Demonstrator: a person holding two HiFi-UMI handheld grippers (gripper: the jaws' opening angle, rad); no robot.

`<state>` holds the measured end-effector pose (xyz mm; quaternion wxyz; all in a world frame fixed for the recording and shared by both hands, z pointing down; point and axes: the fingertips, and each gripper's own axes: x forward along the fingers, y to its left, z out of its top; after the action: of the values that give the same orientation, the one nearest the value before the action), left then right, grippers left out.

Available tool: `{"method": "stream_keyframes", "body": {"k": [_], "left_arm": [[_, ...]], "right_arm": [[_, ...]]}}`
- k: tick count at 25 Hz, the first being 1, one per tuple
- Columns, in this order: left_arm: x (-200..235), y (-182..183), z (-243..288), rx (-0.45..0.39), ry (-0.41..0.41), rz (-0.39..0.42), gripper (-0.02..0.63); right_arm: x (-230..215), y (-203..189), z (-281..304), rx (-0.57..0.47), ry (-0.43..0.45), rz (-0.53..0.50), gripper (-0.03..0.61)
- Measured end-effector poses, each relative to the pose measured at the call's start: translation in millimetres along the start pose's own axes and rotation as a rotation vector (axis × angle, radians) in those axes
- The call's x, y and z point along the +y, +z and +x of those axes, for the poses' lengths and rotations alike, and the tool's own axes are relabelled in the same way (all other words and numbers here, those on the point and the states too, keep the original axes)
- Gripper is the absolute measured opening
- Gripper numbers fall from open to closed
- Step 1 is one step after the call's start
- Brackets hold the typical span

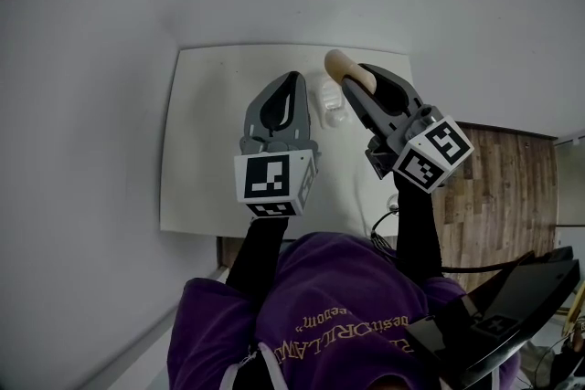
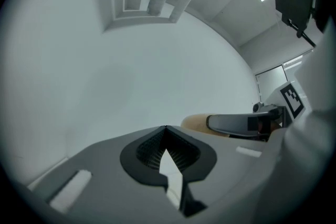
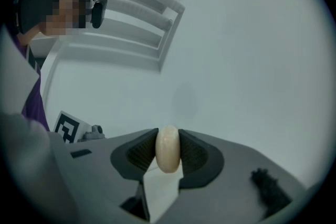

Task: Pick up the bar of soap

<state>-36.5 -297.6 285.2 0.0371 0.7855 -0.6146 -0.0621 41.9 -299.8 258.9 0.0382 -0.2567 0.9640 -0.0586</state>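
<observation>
White table (image 1: 196,151) runs from near to far, seen from above. Left gripper (image 1: 294,78) hangs over the table's middle, pointing far. In the left gripper view its jaws meet tip to tip, nothing between them (image 2: 166,129).

Just right of it a small clear item (image 1: 331,101) lies on the table; cannot tell what it is.

Right gripper (image 1: 356,78) is raised above the table's far right part, clamped on the bar of soap (image 1: 339,63). The right gripper view shows the pale oval bar (image 3: 168,148) upright and pinched between both pads, clear of the surface. Its beige end also shows in the left gripper view (image 2: 193,122).

Wooden floor (image 1: 498,187) lies to the far right.
</observation>
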Motion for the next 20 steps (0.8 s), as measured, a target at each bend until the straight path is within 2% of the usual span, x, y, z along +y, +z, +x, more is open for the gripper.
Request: {"method": "stream_keyframes", "body": {"k": [20], "left_arm": [[7.4,2.2,8.1,-0.011,-0.003,-0.007,0.005]], "right_arm": [[-7.0,1.4,8.5,-0.016,-0.014,0.004,0.124]]}}
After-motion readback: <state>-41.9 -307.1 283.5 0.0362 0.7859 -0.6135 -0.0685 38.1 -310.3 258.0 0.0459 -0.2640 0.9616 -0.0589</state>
